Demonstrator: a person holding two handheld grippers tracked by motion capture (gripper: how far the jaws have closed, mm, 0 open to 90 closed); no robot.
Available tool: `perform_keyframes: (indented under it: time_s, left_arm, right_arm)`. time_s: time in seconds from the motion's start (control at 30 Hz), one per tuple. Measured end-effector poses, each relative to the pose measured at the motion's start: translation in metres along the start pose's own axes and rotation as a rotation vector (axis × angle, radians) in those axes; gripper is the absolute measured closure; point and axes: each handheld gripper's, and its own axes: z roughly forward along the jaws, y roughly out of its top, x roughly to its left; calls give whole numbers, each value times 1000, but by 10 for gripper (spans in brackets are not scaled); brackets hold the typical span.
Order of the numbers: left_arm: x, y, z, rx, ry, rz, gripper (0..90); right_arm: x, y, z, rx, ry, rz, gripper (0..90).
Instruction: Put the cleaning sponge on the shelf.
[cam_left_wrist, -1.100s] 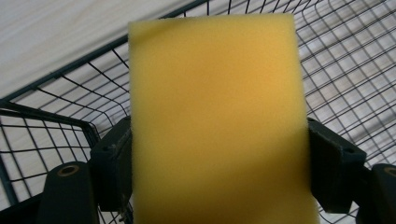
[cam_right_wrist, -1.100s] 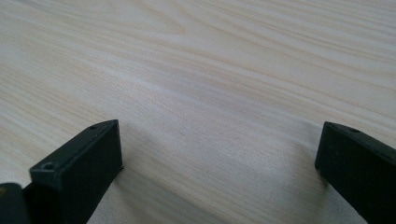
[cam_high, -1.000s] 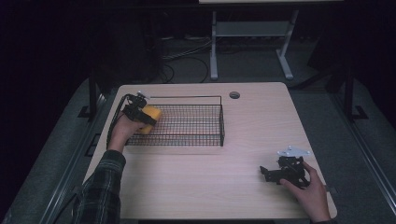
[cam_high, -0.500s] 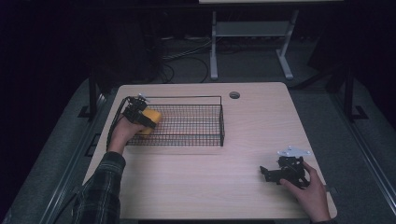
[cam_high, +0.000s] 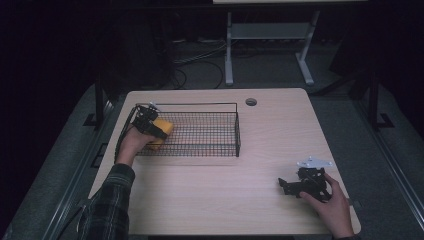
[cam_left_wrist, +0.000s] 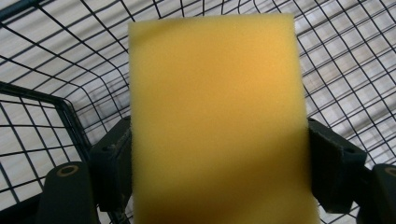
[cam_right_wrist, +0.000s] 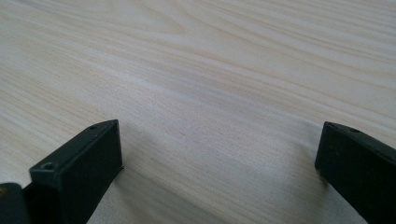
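Left gripper (cam_left_wrist: 219, 186): clamped on sponge (cam_left_wrist: 217, 116), centre frame, over wire basket (cam_left_wrist: 42, 116) (judged: for release)
Right gripper (cam_right_wrist: 219, 172): jaws apart, parked on table (cam_right_wrist: 210, 70)

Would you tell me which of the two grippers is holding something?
The left gripper, at the wire basket's left end: its jaws clamp a yellow sponge. The right gripper rests open over bare table.

So the high view sits above the person's side, looking forward and down over the whole pale wood-grain counter (cam_high: 215, 185). The left gripper view is jammed right up against a yellow foam sponge (cam_left_wrist: 217, 121) inside the black wire mesh basket (cam_high: 200, 132), which the high view shows too. The right gripper view skims low over bare counter, very close.
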Motion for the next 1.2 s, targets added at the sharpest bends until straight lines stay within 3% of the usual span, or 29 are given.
perform_keyframes:
  time_s: [0.5, 0.9, 1.2]
  left_arm:
    - [0, -1, -3, -17, 2, -6, 141]
    - [-6, 0, -35, -87, -26, -3, 145]
    - [-14, -11, -51, -112, -25, 8, 150]
  right_arm:
    - [0, 0, 0, 0, 0, 0, 0]
    - [0, 0, 0, 0, 0, 0, 0]
    - [0, 0, 0, 0, -1, 1, 0]
